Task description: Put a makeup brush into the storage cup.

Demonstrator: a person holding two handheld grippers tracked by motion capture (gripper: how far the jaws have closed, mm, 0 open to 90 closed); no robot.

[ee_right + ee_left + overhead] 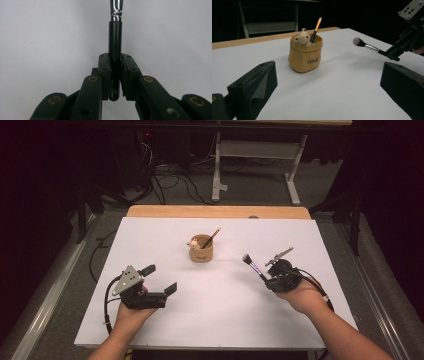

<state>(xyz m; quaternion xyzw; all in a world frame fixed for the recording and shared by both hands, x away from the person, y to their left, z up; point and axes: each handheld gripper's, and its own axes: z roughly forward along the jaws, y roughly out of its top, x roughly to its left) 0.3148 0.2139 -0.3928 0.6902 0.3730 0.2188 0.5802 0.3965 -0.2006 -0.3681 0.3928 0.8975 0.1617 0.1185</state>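
Note:
A tan pot (201,251) (305,55) with a small bear figure and an orange-tipped pencil (315,29) stands at the middle of the white table (215,320). My right gripper (268,281) (115,62) is shut on the black handle of a makeup brush (253,266) (369,46) (115,37), whose bristle head points up and left toward the pot, lifted off the table. At the left front my left gripper (161,279) (329,82) stands open with nothing between its jaws, aimed toward the pot.
A wooden strip (218,211) runs along the table's far edge. Beyond it are a white metal frame (256,157) and cables on the floor. White table surface lies between both grippers and the pot.

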